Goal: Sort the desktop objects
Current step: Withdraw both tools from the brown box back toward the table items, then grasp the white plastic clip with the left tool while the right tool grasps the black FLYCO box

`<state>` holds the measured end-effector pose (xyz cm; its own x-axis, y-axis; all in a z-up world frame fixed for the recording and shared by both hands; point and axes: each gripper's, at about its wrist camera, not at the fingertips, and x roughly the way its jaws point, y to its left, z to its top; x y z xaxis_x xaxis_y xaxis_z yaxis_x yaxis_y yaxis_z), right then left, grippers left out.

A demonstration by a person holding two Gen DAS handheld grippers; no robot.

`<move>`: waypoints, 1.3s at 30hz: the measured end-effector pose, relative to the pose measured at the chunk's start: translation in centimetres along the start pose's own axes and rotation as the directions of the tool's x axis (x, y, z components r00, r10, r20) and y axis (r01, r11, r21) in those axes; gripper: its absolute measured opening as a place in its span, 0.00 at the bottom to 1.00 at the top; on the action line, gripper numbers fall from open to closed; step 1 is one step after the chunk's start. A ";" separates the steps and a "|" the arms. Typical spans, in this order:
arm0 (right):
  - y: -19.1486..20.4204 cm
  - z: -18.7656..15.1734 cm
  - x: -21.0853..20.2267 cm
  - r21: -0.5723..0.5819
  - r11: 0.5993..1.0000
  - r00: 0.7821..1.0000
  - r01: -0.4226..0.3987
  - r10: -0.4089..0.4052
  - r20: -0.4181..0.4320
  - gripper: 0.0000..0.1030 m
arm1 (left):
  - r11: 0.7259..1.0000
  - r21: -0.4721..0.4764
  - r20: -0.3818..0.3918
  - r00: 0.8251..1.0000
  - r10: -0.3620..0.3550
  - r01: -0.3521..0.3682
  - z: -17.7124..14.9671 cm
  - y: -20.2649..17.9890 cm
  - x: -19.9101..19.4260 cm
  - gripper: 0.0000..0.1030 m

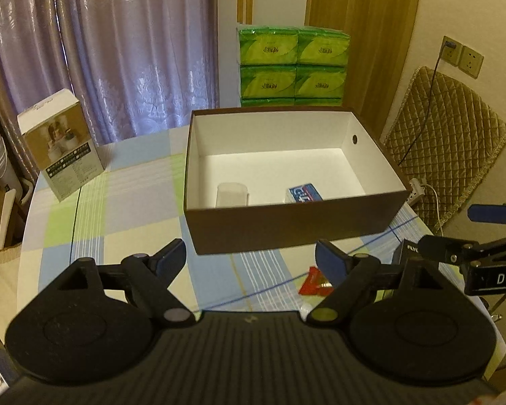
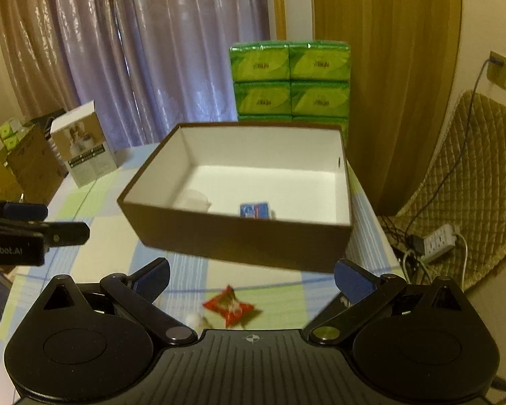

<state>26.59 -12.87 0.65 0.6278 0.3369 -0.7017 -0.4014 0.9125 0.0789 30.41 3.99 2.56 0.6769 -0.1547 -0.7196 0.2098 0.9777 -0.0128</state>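
A brown box (image 1: 286, 226) with a white inside stands on the checked tablecloth; in the right wrist view the brown box (image 2: 239, 239) fills the middle. Inside lie a clear plastic cup (image 1: 232, 194) and a blue packet (image 1: 305, 194), seen again as the cup (image 2: 196, 199) and packet (image 2: 255, 210). A red wrapper (image 1: 315, 283) lies on the cloth before the box, just ahead of my right gripper (image 2: 251, 278), beside a small white bit (image 2: 194, 319). My left gripper (image 1: 249, 258) is open and holds nothing. The right gripper is open too, also showing at right (image 1: 455, 229).
A white and tan carton (image 1: 62, 153) stands at the table's far left. Green tissue packs (image 1: 291, 67) are stacked behind the box. A quilted chair (image 2: 469, 182), cables and a power strip (image 2: 438, 238) sit at the right. Cardboard boxes (image 2: 20, 165) stand left of the table.
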 end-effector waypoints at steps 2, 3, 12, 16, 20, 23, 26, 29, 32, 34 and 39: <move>0.0 -0.9 -0.3 0.006 1.000 1.000 0.009 -0.009 -0.015 0.98 | 1.000 0.000 -0.004 1.000 0.003 -0.003 -0.7 -0.1 -0.4 0.79; 0.0 -1.3 -0.4 0.009 1.000 1.000 0.012 -0.012 -0.023 0.98 | 1.000 -0.001 -0.007 1.000 0.002 -0.002 -1.2 -0.1 -0.7 0.79; -1.4 -5.8 -1.1 0.064 0.997 0.992 0.045 -0.037 -0.119 0.98 | 1.000 0.007 -0.030 1.000 -0.005 0.005 -4.6 -0.6 -1.4 0.79; -2.5 -7.5 -1.2 0.110 0.992 0.986 0.056 -0.038 -0.164 0.98 | 1.000 0.015 -0.060 0.998 -0.009 0.010 -6.3 -0.8 -1.0 0.79; -3.0 -8.6 -1.1 0.124 0.990 0.980 0.071 -0.046 -0.192 0.98 | 1.000 0.017 -0.092 0.996 -0.014 0.016 -7.9 -1.1 -0.6 0.79; -3.4 -9.2 -0.9 0.132 0.988 0.976 0.084 -0.054 -0.211 0.98 | 1.000 0.002 -0.125 0.992 -0.022 0.022 -9.1 -1.1 0.0 0.78; -3.8 -9.7 -0.6 0.139 0.986 0.971 0.095 -0.062 -0.229 0.98 | 0.999 -0.022 -0.161 0.986 -0.036 0.033 -10.3 -1.1 0.6 0.78; -4.1 -10.1 -0.2 0.146 0.984 0.968 0.102 -0.065 -0.244 0.98 | 0.999 -0.036 -0.196 0.980 -0.038 0.031 -11.5 -1.4 1.4 0.76; -4.3 -10.4 0.2 0.149 0.983 0.965 0.107 -0.067 -0.254 0.98 | 0.998 -0.053 -0.223 0.974 -0.047 0.036 -12.3 -1.6 2.3 0.75; -4.5 -10.6 0.5 0.150 0.982 0.963 0.111 -0.069 -0.260 0.98 | 0.997 -0.069 -0.234 0.971 -0.047 0.032 -12.7 -1.7 2.9 0.75; -5.2 -10.9 1.1 0.161 0.979 0.958 0.124 -0.076 -0.275 0.98 | 0.994 -0.104 -0.260 0.965 -0.046 0.019 -13.2 -1.4 4.4 0.74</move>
<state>22.09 -19.73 -8.26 0.4489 0.1894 -0.8733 -0.2076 0.9726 0.1043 23.76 3.80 -9.73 0.4603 -0.1569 -0.8738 0.1480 0.9840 -0.0987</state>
